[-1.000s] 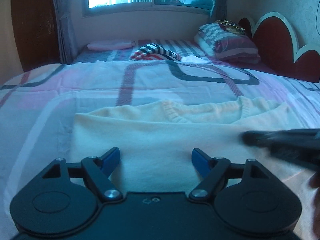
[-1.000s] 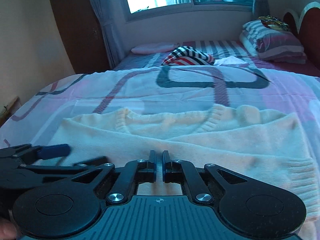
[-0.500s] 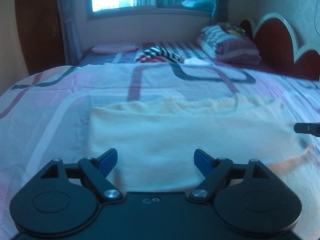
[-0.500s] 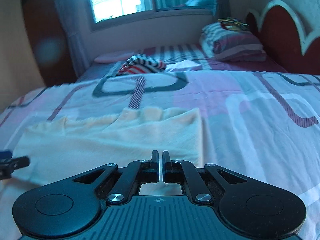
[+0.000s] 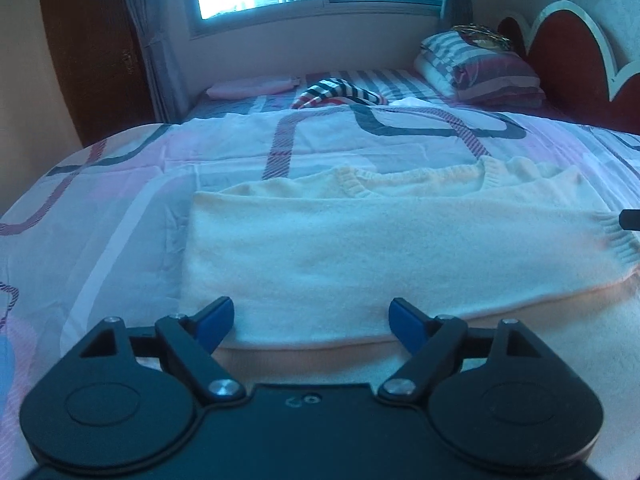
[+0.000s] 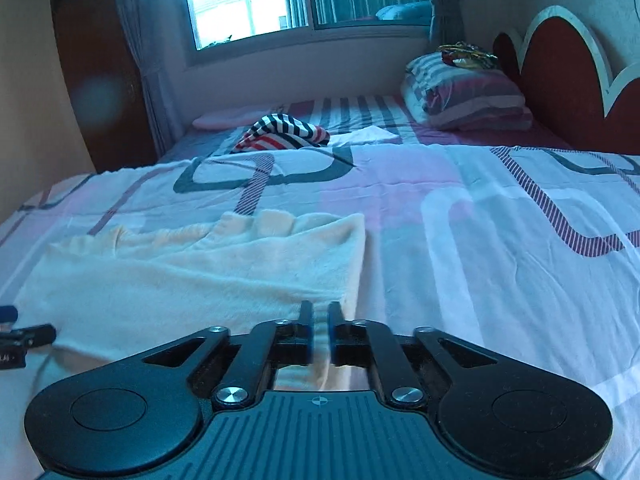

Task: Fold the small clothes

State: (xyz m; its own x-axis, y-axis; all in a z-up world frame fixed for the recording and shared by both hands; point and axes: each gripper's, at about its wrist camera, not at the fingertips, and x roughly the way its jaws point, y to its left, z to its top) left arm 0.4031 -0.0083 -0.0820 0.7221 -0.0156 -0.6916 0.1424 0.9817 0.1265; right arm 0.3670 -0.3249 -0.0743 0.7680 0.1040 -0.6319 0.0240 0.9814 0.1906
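Note:
A cream knitted sweater lies flat on the patterned bedspread, with its neckline away from me and a sleeve laid across its body. The ribbed cuff ends at its right edge. My left gripper stands open over the sweater's near edge, with nothing between its blue pads. My right gripper is at the right edge of the sweater. Its jaws are opening, with a narrow gap and cream cloth showing in it. A right gripper fingertip shows beside the cuff.
A striped garment and a white cloth lie further up the bed. Stacked striped pillows sit by the red headboard. A pink pillow lies under the window. A dark wardrobe stands on the left.
My right gripper moved right across the sweater to its right edge, and its shut jaws have parted. The left gripper shifted slightly and stayed open.

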